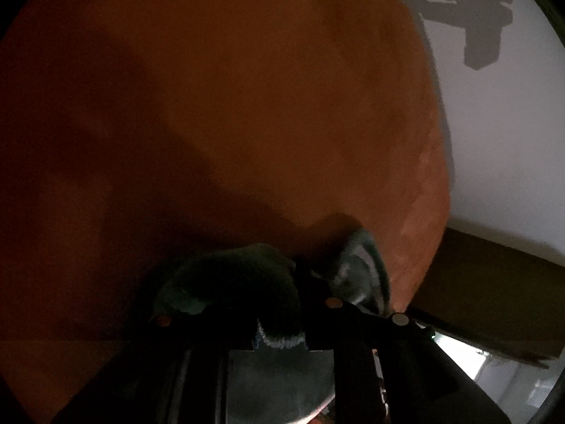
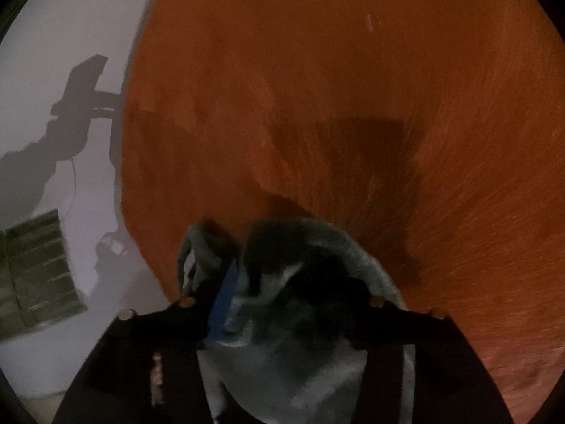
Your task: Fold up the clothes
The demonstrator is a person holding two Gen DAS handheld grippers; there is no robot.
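Grey garment (image 2: 282, 318) between right tool (image 2: 279, 304)

1. The left wrist camera looks down, very close to the orange cloth (image 1: 247, 106).
2. The right wrist camera looks down too, just as close.
3. Both see the orange cloth and the white wall (image 2: 70, 17).

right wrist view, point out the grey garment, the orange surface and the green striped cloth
grey garment (image 2: 300, 321), right wrist view, bunched middle fold
orange surface (image 2: 353, 70), right wrist view, bare upper part
green striped cloth (image 2: 39, 272), right wrist view, its middle
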